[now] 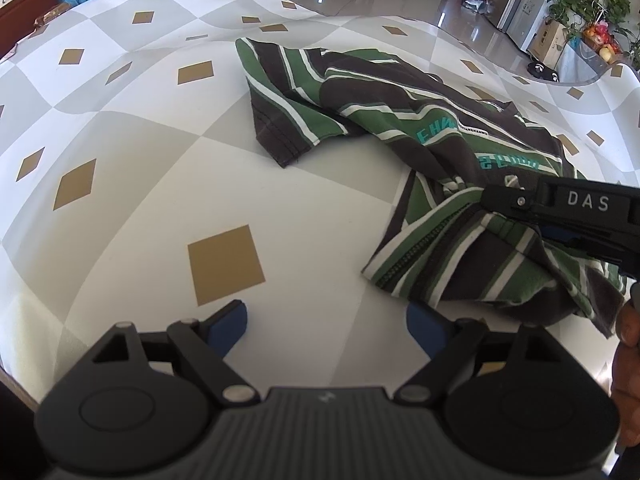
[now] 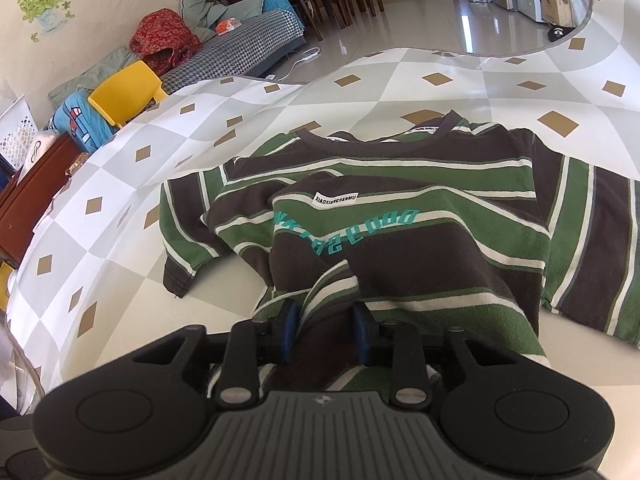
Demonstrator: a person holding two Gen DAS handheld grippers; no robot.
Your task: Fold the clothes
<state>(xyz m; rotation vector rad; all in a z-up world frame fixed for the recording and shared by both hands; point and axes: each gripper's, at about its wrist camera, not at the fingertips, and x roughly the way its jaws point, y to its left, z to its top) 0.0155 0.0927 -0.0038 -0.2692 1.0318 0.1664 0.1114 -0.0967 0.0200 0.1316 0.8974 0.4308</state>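
Green-striped shirt (image 2: 400, 216) hem pinched in right gripper (image 2: 326, 320), likely to lift for folding; left gripper (image 1: 326, 330) wide, empty above tablecloth (image 1: 160, 184).

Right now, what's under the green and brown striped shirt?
The striped shirt lies on the checked grey-and-white tablecloth. Anything beneath its bunched folds is covered.

A yellow chair (image 2: 124, 94) stands beside the diamond-patterned tablecloth (image 2: 120, 208).

Shirt (image 2: 420, 216): green, brown, white stripes, teal lettering. Surface (image 1: 140, 168): grey-white checks, tan diamonds. Tongs' pads (image 2: 289, 330): blue.
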